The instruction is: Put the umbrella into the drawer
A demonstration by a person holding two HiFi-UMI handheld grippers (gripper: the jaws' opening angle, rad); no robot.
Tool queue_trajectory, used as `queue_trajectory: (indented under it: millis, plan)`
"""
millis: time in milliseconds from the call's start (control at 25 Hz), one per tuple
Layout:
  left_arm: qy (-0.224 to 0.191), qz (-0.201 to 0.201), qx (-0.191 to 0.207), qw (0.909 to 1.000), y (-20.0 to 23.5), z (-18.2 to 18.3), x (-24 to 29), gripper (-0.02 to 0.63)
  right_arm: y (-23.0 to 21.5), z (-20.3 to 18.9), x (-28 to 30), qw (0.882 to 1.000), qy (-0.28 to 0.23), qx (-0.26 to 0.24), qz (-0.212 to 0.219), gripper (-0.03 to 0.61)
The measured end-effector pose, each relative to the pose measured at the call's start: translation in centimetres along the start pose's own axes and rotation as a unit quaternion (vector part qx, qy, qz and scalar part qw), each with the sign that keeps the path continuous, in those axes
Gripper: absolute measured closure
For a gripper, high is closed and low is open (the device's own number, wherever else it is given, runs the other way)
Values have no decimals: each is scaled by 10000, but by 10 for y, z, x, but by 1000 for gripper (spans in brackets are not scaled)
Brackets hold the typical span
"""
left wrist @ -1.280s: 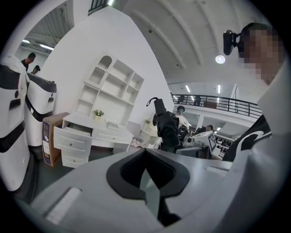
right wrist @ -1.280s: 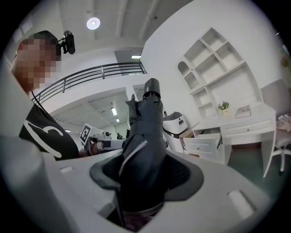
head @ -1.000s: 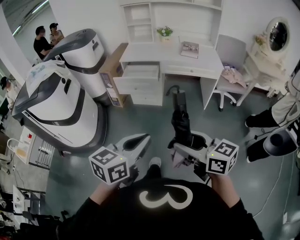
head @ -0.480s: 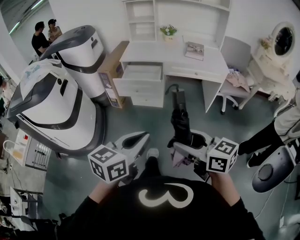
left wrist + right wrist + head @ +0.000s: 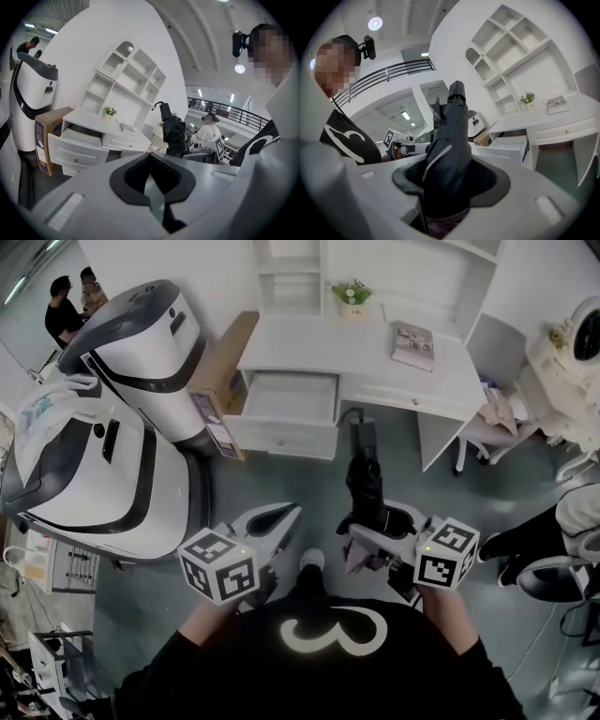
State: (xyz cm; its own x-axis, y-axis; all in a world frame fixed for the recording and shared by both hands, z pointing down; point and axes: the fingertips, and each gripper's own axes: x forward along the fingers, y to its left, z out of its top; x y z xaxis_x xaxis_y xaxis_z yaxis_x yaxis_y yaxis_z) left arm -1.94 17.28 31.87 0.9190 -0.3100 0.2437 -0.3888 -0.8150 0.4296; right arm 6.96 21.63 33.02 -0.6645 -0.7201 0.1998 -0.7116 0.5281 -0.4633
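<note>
A black folded umbrella [image 5: 364,486] stands nearly upright in front of me, its lower end clamped in my right gripper [image 5: 377,523], which is shut on it. In the right gripper view the umbrella [image 5: 450,140] fills the space between the jaws of the right gripper [image 5: 451,180]. My left gripper [image 5: 278,518] is beside it on the left, shut and holding nothing; the left gripper [image 5: 150,158] shows its pads meeting. Ahead, the white desk [image 5: 375,357] has its top left drawer [image 5: 291,397] pulled out. The drawer [image 5: 75,139] looks empty. Both grippers are well short of it.
Two large white-and-grey machines [image 5: 94,465] stand at the left, with a cardboard box [image 5: 220,381] against the desk's side. A book [image 5: 412,334] and a flower pot [image 5: 353,293] sit on the desk. A chair [image 5: 497,413] and a person's legs [image 5: 553,526] are at the right.
Both grippers and the umbrella have come closer to the desk, and the open drawer now sits lower and larger in the head view. The person at the right has shifted away.
</note>
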Motion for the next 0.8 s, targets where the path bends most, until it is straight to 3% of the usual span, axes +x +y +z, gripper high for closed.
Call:
queue_trajectory:
  millis: [400, 800]
  plan:
    - [-33, 140, -203, 9997, 158, 87, 69, 604, -106, 70, 120, 9991, 406, 26, -119, 341]
    - [-101, 165, -145, 9997, 203, 116, 90, 604, -141, 105, 155, 9981, 537, -85, -273, 341]
